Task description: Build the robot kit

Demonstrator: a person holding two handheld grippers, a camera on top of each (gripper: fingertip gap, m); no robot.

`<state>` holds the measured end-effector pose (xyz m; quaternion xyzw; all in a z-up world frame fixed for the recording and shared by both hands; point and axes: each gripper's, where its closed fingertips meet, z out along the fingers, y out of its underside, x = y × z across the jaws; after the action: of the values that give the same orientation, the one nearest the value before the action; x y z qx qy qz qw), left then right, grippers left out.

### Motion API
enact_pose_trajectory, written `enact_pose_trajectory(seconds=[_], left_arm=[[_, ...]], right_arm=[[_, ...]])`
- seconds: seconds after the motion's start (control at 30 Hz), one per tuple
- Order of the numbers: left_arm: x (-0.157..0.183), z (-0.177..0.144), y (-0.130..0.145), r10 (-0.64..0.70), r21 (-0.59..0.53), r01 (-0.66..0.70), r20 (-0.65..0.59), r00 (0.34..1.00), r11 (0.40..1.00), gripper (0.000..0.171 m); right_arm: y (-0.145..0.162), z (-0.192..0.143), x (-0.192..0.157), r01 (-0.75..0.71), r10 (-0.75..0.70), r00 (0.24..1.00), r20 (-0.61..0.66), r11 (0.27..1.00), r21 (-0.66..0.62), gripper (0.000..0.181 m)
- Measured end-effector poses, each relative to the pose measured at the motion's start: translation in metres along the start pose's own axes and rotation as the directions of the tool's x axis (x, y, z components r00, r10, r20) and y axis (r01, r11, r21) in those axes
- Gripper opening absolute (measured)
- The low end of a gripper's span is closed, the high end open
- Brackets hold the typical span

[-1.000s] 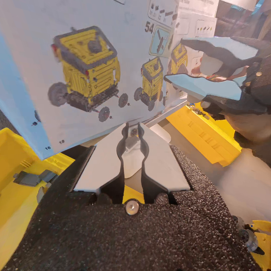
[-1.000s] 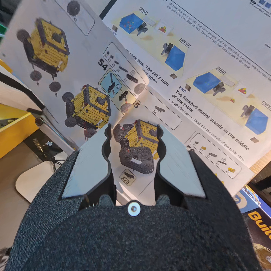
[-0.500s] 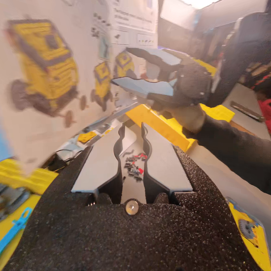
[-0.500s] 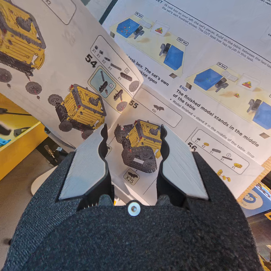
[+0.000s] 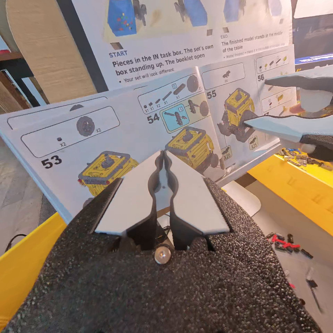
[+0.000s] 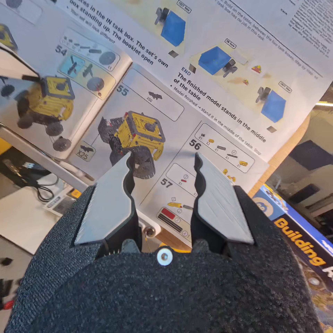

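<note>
So, booklet (image 5: 108,137): stands open on a white stand (image 5: 241,198) at the back of the tabletop (image 5: 315,266), with a big sheet (image 5: 162,59) behind it.
Feel: thin paper, probably light and floppy; it could tear or crease. A page's free edge looks the best place to pinch.
Left hand-held gripper (image 5: 163,156): tips closed together right at the left page; I cannot tell if paper is caught.
Right hand-held gripper (image 6: 163,155): wide apart, holding nothing, near the right page.
Room: tight. A yellow bin (image 5: 288,189) sits right of the stand, small pieces (image 5: 286,245) lie on the tabletop, and a blue box (image 6: 292,234) is at the right.
</note>
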<state>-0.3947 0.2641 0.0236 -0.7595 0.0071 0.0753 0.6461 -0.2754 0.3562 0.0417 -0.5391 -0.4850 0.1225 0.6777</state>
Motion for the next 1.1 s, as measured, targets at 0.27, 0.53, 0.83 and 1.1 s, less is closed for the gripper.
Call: enact_pose_trajectory(seconds=[0.27,0.53,0.83,1.1], left_arm=[[-0.02,-0.004,0.003,0.398,-0.05,-0.395,0.118,0.91,0.917,0.0],[-0.019,-0.004,0.004,0.49,-0.041,-0.489,0.129,0.862,0.871,0.0],[-0.027,-0.008,0.006,0.558,-0.094,-0.55,0.143,0.817,0.83,0.0],[0.041,-0.022,0.003,0.385,-0.047,-0.399,-0.179,0.905,0.916,0.004]], right_arm=[[0.024,-0.006,0.039,-0.038,0.032,0.997,-0.07,0.997,-0.074,0.085],[0.004,-0.025,0.028,0.143,-0.144,0.986,-0.08,0.99,-0.017,0.066],[-0.024,0.009,-0.049,0.353,-0.36,0.93,0.072,0.931,0.094,0.047],[-0.023,0.011,-0.052,0.335,-0.343,0.935,0.089,0.938,0.094,0.045]])
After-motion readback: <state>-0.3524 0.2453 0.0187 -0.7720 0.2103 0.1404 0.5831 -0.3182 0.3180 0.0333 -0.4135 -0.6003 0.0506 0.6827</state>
